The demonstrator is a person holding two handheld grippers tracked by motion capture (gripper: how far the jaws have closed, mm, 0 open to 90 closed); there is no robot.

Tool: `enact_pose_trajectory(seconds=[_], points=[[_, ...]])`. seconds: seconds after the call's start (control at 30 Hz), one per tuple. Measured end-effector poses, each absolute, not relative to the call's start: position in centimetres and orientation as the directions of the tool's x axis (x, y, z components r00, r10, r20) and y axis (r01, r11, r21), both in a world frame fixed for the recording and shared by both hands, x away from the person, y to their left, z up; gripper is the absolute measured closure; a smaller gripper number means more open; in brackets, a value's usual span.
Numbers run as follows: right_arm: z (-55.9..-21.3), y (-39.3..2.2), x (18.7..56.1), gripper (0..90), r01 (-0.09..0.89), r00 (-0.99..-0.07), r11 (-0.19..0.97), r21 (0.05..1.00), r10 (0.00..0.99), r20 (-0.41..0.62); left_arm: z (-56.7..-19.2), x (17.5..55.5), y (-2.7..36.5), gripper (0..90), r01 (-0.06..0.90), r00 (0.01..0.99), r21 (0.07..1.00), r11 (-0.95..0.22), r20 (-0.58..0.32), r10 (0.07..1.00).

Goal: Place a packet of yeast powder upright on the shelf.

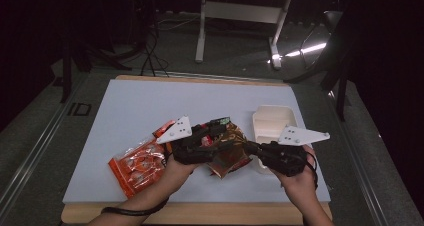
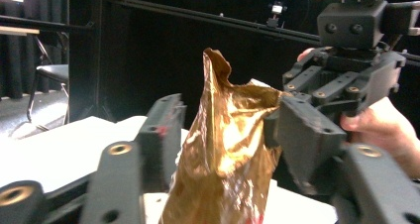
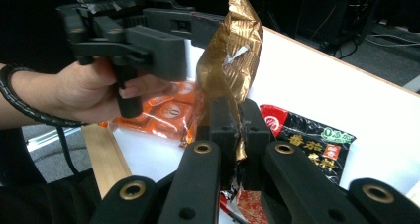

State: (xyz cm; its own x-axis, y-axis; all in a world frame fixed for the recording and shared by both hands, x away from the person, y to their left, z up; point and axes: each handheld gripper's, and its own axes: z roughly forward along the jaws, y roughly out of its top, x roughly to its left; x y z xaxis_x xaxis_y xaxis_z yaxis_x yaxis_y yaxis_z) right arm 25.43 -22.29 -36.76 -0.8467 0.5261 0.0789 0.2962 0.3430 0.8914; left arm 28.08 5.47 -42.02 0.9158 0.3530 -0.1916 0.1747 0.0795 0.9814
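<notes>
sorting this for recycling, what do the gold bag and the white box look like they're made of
Gold bag: thin metallised plastic film, it seems; shiny, sharply creased, glinting. White box: probably moulded plastic or foam; matte, smooth, rounded corners, an inner divider. Too far off to tell which.

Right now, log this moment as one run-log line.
left gripper: open around gold packet, not pressing | right gripper: shut on gold packet, held upright | orange packet: flat on table | white tray: behind right hand
</notes>
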Motion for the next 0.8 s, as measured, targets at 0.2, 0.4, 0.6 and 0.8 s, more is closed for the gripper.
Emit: enact_pose_trajectory(seconds=[0.2, 0.4, 0.6, 0.8], points=[[-36.3, -23.3, 26.0, 88.1, 0.300, -0.846, 0.347, 0.889, 0.526, 0.080, -41.9, 27.8, 5.6, 12.1, 0.194, 0.917, 0.981, -0.012, -0.177, 0.357], [-35.8, -23.6, 26.7, 88.0, 0.299, -0.852, 0.360, 0.884, 0.518, 0.078, -42.0, 27.6, 6.0, 2.4, 0.206, 0.927, 0.978, -0.034, -0.183, 0.328], [-35.3, -23.8, 27.8, 88.0, 0.300, -0.859, 0.381, 0.875, 0.507, 0.074, -41.9, 27.3, 6.9, 2.4, 0.198, 0.930, 0.978, -0.066, -0.166, 0.328], [-34.4, -24.3, 28.8, 88.0, 0.285, -0.865, 0.389, 0.876, 0.498, 0.060, -42.7, 26.8, 8.5, 4.4, 0.162, 0.938, 0.983, -0.081, -0.128, 0.323]])
